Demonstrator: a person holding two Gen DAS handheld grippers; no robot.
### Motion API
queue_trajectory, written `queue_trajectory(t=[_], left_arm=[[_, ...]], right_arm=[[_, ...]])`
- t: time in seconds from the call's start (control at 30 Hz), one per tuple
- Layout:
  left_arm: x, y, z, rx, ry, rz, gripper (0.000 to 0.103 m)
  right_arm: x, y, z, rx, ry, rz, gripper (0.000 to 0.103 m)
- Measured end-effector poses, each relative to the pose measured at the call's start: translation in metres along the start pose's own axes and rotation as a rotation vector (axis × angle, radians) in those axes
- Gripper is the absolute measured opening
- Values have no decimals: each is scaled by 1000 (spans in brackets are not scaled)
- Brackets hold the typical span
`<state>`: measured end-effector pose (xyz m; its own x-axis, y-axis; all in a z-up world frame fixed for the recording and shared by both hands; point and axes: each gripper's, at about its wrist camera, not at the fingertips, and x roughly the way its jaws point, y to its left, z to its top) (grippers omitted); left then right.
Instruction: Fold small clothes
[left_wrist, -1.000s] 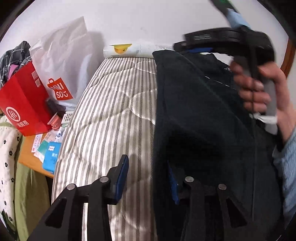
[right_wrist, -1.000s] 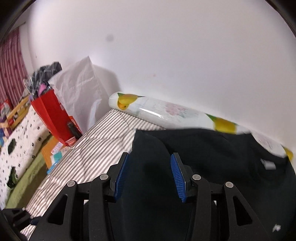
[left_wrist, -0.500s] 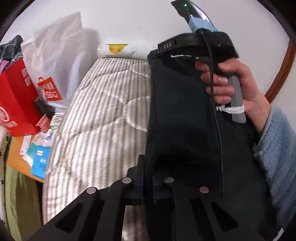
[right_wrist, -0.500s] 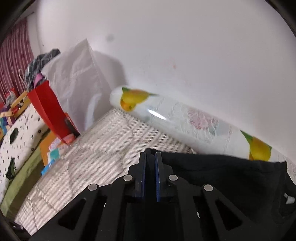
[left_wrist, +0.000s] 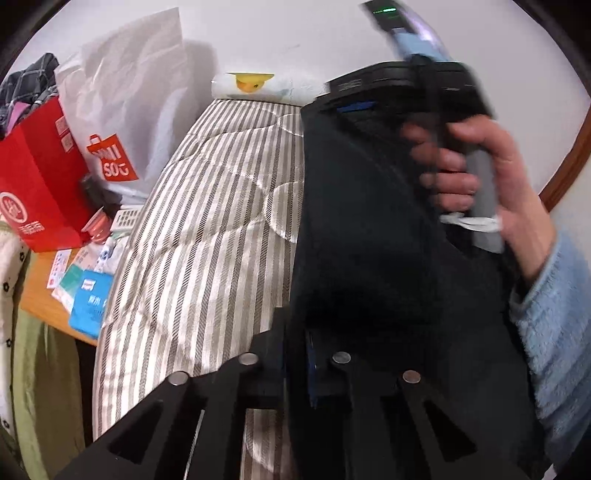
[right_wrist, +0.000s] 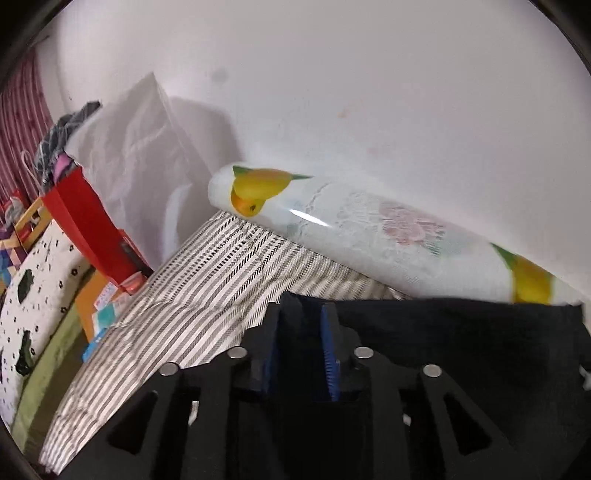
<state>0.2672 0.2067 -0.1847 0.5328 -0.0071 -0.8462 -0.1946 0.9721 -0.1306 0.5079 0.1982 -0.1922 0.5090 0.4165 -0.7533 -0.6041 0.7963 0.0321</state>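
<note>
A dark garment (left_wrist: 369, 221) lies on the right half of a striped quilt (left_wrist: 221, 221). My left gripper (left_wrist: 295, 332) is shut on its near left edge, and the cloth hides the right pad. A hand (left_wrist: 480, 177) in a blue fleece sleeve holds the right gripper at the garment's far left corner. In the right wrist view the right gripper (right_wrist: 301, 325) has its jaws opening. The dark garment (right_wrist: 461, 332) lies loosely between its blue pads (right_wrist: 330, 354), on the striped quilt (right_wrist: 207, 295).
A printed roll (right_wrist: 369, 229) with yellow fruit lies along the white wall at the quilt's far edge. Left of the bed stand a white shopping bag (left_wrist: 129, 92) and a red bag (left_wrist: 40, 177). Below them is a wooden table (left_wrist: 40, 291) with papers.
The left jaws closed on the garment's edge. The right gripper moved toward the far edge and the roll, shut on the cloth, then parted its jaws again.
</note>
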Motion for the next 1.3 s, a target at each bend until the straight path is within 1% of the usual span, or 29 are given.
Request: queue_trajectory(t=[0.1,0.17,0.2,0.27,0.33,0.37,0.47,0.5,0.57,0.6,0.67,0.7,0.77,0.83,0.87,0.93,1.0,1.07,1.13,1.2,1.3], left_arm=[[-13,-8,-5,12,-6,26,11],[-25,-14,-9,22,-22,41,11],[-32,-18,-11,28,-32,55,12],[-45,-26,-14,36,-45,60,15],[-58,-35,-19,42,-54,53,21],[-64,-39,-22,42,-59,53,22],[-79,-53,-29,45,-69,43,24],[-83,-59,-33,52,-71,37,27],[-88,-69,-40,77,-75,24,38],[-90,-73,-45,90,-74,24,48],[-94,-78,-50,80,-74,26,50],[-96,-82,-53,75,-74,11,50],[-100,-88,-55,69,-72,-8,55],[-104,-96,-57,58,-97,-16,66],[-106,-100,-57,58,-108,-19,66],[-107,-112,-57,71,-114,-13,69],[-107,-124,-57,91,-115,-7,69],[-107,-133,-57,97,-119,-21,70],[-107,-140,-55,90,-117,-37,74],[-107,-146,-53,77,-112,-24,76],[-107,-153,-53,86,-109,3,76]], right_arm=[[-38,-8,-17,10,-23,-40,31],[-63,-14,-31,17,-29,-82,40],[-80,-19,-42,31,-15,-115,45],[-107,-32,-60,50,-19,-130,45],[-142,-46,-85,75,-45,-177,45],[-156,-52,-96,85,-55,-195,45],[-208,-72,-140,110,-67,-250,45],[-224,-79,-155,120,-70,-272,45],[-265,-102,-195,151,-81,-349,45],[-279,-112,-210,169,-91,-369,45],[-317,-143,-252,237,-100,-411,45],[-333,-159,-275,276,-94,-433,46],[-362,-192,-322,342,-60,-525,47],[-388,-220,-367,403,-18,-629,47],[-402,-234,-389,438,-6,-667,49],[-431,-259,-437,514,13,-736,56],[-447,-273,-468,558,31,-784,62],[-460,-288,-500,591,61,-822,62],[-465,-299,-523,619,73,-844,62],[-463,-306,-534,622,96,-841,62],[-458,-319,-544,639,114,-878,62]])
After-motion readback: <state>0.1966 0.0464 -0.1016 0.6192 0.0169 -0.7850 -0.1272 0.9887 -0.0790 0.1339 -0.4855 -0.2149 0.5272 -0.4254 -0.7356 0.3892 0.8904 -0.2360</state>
